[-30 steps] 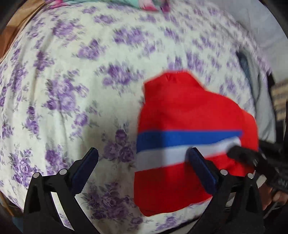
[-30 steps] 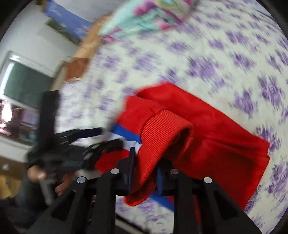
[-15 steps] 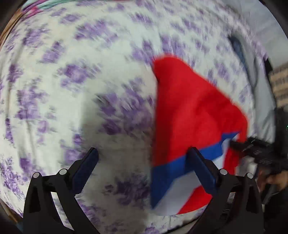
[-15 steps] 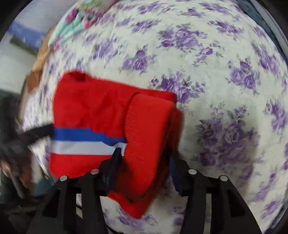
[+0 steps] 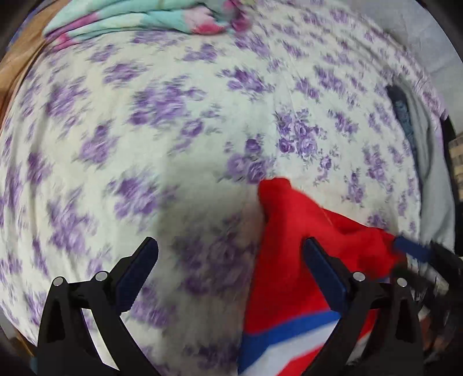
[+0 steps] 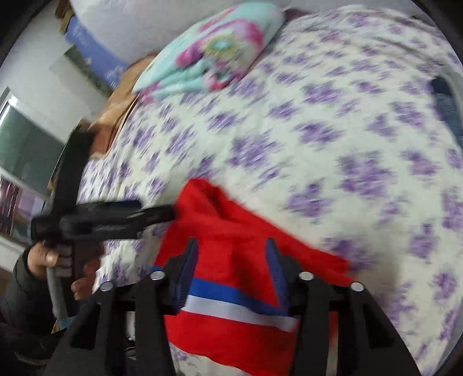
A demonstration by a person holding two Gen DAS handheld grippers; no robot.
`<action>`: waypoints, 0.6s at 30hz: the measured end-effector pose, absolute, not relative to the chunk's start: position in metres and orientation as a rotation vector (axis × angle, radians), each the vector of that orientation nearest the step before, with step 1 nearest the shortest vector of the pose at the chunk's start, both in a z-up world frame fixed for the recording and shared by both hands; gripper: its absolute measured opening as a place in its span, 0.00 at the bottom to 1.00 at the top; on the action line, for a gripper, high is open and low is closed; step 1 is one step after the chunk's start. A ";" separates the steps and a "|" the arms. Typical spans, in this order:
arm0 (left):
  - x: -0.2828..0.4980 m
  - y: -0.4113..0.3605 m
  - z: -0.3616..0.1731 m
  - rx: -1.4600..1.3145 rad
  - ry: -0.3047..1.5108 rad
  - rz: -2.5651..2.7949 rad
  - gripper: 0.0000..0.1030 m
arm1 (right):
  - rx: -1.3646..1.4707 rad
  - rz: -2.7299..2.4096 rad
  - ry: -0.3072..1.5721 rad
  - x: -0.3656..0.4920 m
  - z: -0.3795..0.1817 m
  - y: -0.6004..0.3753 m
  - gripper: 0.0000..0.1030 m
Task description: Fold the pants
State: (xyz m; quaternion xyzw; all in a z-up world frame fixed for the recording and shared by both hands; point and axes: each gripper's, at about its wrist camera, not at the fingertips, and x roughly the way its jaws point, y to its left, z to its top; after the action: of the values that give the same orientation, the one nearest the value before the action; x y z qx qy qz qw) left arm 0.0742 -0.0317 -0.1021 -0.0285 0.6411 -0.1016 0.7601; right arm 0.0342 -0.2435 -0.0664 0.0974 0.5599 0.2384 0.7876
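While the red pants point(image 6: 231, 292) are lying bunched on the near edge of the bed, their blue and white stripes point(image 6: 228, 303) are showing across the folded cloth. My right gripper point(image 6: 231, 260) is standing with its jaws parted over the cloth, though I cannot tell whether they are pinching it. My left gripper point(image 5: 231, 260) is hanging wide apart, empty, over the purple-flowered sheet point(image 5: 173, 130).

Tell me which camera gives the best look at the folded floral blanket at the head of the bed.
The right wrist view: the folded floral blanket shows whole there, teal with pink flowers. The left wrist view catches only its lower edge at the frame's top.
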 end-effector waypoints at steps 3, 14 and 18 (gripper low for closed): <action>0.088 -0.048 -0.121 -0.034 1.428 -0.210 0.95 | 0.097 0.483 1.301 0.030 -0.093 -0.230 0.25; 0.075 -0.045 -0.110 -0.058 1.458 -0.213 0.95 | 0.172 0.528 1.290 -0.008 -0.087 -0.277 0.65; 0.034 -0.043 -0.099 -0.028 1.452 -0.295 0.95 | 0.111 0.583 1.270 -0.035 -0.076 -0.252 0.69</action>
State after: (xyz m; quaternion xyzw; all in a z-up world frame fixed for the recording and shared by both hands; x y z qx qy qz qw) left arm 0.0339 -0.0433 -0.0994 -0.0128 0.6615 -0.1343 0.7377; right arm -0.0348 -0.2519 -0.0762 0.0511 0.5842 0.2680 0.7643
